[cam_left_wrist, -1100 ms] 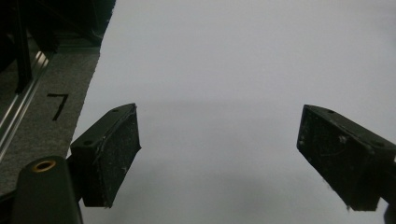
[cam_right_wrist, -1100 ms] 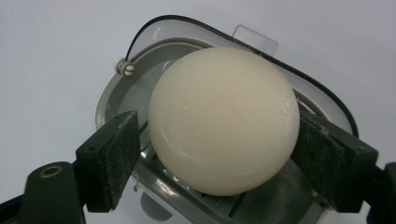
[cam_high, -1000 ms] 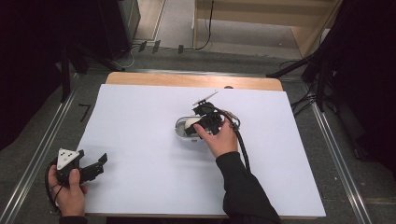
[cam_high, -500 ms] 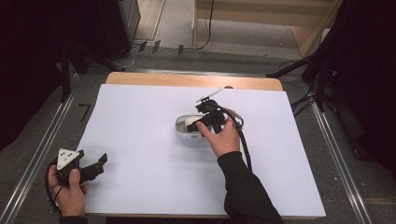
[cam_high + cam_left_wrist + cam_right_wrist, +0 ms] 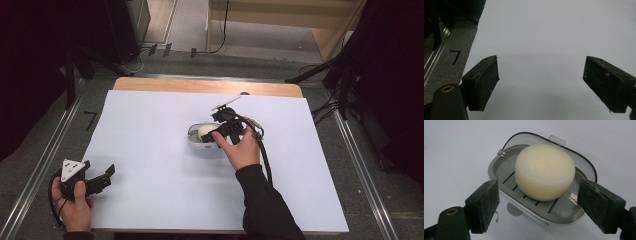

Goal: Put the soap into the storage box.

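A round cream soap bar [image 5: 545, 171] lies on the ribbed insert of a grey soap dish [image 5: 509, 165] with a clear hinged lid folded back behind it. In the high view the soap dish [image 5: 196, 136] sits near the middle of the white table sheet [image 5: 150, 130], the soap [image 5: 205, 131] inside it. My right gripper [image 5: 216, 134] is at the dish's right end, open, its jaws standing either side of the dish's near edge without touching the soap. My left gripper [image 5: 106, 173] rests open at the sheet's front left corner over bare sheet.
The white sheet covers a wooden table whose far edge [image 5: 200, 86] shows as a tan strip. Metal rails [image 5: 45, 150] run along both sides on grey carpet. A black cable [image 5: 265, 160] trails from the right gripper along the forearm.
The right gripper has shifted slightly toward the soap dish. The left gripper and hand have stayed in place.
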`<state>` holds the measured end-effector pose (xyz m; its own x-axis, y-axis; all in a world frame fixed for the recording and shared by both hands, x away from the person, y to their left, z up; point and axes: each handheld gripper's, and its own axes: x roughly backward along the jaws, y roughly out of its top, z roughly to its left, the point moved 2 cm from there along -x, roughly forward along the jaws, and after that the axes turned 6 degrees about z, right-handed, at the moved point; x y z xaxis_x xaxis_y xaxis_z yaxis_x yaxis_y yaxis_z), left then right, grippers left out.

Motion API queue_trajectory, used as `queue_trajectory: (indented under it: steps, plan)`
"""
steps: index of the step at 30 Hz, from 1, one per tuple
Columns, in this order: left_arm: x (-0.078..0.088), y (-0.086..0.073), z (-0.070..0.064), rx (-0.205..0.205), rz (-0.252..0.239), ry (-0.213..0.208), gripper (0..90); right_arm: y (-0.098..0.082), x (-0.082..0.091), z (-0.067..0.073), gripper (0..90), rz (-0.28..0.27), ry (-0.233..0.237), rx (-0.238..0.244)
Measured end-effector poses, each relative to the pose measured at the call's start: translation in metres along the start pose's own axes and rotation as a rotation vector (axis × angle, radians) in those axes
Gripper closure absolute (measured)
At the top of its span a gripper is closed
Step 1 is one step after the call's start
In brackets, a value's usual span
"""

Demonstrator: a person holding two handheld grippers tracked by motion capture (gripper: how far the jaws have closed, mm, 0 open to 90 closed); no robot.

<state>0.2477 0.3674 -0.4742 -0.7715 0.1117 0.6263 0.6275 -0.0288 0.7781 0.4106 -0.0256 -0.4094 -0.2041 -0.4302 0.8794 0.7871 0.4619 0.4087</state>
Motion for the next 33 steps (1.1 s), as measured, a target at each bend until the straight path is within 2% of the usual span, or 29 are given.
queue_trajectory:
  steps: [7,10,33]
  plan:
    - [0.0,0.0,0.0,-0.001,-0.001,0.001,14.2,-0.007,0.004,-0.001,18.3,-0.006,0.001,0.011]
    - [0.0,0.0,0.0,-0.001,-0.001,0.001,14.3,-0.011,0.007,-0.002,17.9,-0.01,-0.002,0.002]
    - [0.0,0.0,0.0,-0.004,0.001,0.001,14.2,-0.051,0.021,-0.025,16.4,-0.033,-0.012,-0.034]
